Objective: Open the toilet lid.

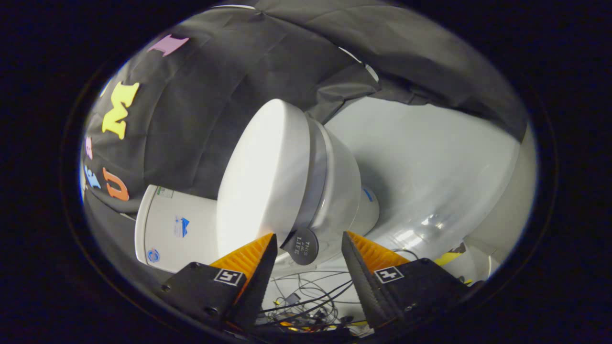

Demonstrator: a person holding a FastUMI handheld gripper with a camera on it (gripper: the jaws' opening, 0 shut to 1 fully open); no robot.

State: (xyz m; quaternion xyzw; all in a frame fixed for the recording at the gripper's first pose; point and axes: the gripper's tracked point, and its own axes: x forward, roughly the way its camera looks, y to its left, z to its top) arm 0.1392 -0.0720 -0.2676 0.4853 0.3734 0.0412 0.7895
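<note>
At twelve o'clock from the spread, empty gripper [309, 248], the lid's round tab [301, 245] could slip free if grabbed off-centre.

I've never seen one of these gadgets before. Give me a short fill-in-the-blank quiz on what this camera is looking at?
1. The gripper has its two orange fingers spread ____, with nothing clamped between them.
2. The toilet lid is ____ in colour.
3. A round dark tab on the lid's front edge sits ____ the two fingers.
4. The lid lies ____ over the toilet bowl, not yet lifted.

Missing words: open; white; between; closed
</note>
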